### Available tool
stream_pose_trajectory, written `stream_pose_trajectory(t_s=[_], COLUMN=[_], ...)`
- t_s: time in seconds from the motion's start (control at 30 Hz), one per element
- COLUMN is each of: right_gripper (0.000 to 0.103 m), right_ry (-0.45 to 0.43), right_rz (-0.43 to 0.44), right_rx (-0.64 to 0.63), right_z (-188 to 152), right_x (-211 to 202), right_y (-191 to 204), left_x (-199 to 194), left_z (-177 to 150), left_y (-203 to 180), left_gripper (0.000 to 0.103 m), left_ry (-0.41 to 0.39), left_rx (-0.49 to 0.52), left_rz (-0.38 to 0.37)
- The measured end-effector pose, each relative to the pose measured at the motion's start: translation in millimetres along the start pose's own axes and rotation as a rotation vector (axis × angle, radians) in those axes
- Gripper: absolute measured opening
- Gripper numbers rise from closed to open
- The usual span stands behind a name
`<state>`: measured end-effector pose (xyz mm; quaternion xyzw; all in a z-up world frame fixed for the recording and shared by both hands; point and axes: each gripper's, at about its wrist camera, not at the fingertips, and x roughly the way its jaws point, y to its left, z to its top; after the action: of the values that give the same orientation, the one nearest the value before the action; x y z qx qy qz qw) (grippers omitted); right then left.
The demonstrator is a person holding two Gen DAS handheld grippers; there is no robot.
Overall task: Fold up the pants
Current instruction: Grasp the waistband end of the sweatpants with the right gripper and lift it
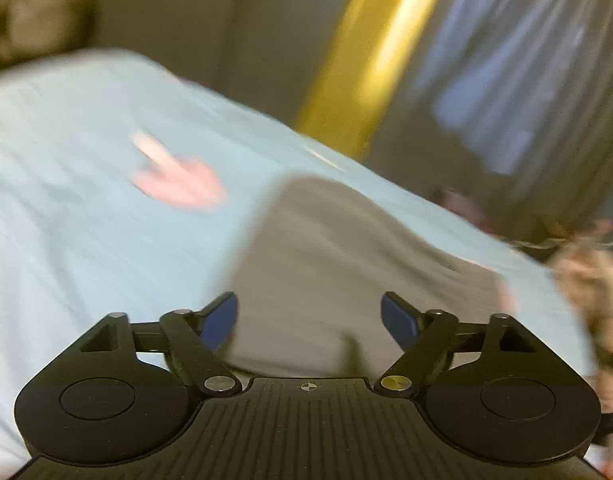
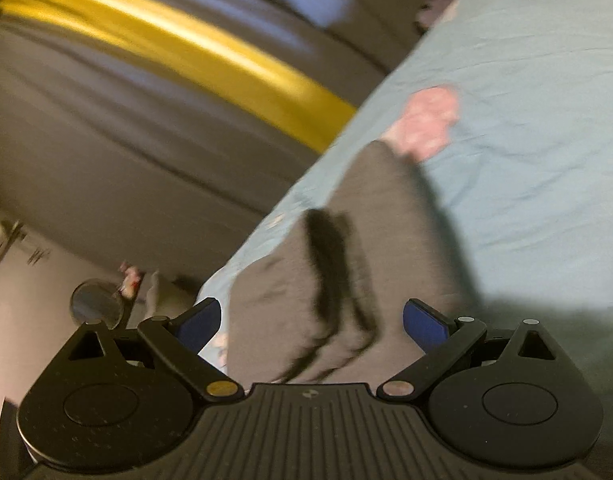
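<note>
pants [image 1: 338, 264] grey, on blue sheet [image 1: 66, 240] | both jaws spread, empty | dark fold creases visible from right wrist only

Left gripper [image 1: 308, 318] wide open, blue pads [image 1: 220, 320] well apart, nothing between them, tilted view, heavy motion blur, right gripper [image 2: 311, 322] also wide open, blue pads [image 2: 424, 326] spread, gripping nothing, view rolled steeply to one side, blurred

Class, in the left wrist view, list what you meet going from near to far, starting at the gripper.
left gripper → grey pants → light blue bedsheet → yellow curtain strip.
</note>
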<state>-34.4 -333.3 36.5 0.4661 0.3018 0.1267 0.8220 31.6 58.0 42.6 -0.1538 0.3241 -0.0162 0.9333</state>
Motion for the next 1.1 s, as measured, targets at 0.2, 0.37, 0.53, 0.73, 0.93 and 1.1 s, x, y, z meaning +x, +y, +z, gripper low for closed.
stream_pose_trajectory(t_s=[0.2,0.37,0.53,0.73,0.93,1.1], right_gripper=[0.075,0.073,0.079,0.099,0.059,0.062], right_ry=[0.185,0.190,0.158,0.194,0.203,0.192], right_rz=[-0.151,-0.232,-0.265,-0.248,-0.178,-0.146], right_rx=[-0.063,0.039,0.031,0.025,0.036,0.018], right_z=[-15,-3,7,6,10,6], right_x=[79,98,95,113,129,126], right_y=[15,3,3,5,6,4], left_x=[22,36,38,44,43,45], left_z=[-15,-28,-29,-31,-32,-33], left_y=[35,63,66,69,68,66], left_gripper=[0.090,0.088,0.088,0.088,0.088,0.088], left_ry=[0.058,0.136,0.153,0.190,0.196,0.206], left_rx=[-0.022,-0.201,-0.217,-0.269,-0.271,-0.264], left_rz=[0.131,0.074,0.041,0.010,0.013,0.012])
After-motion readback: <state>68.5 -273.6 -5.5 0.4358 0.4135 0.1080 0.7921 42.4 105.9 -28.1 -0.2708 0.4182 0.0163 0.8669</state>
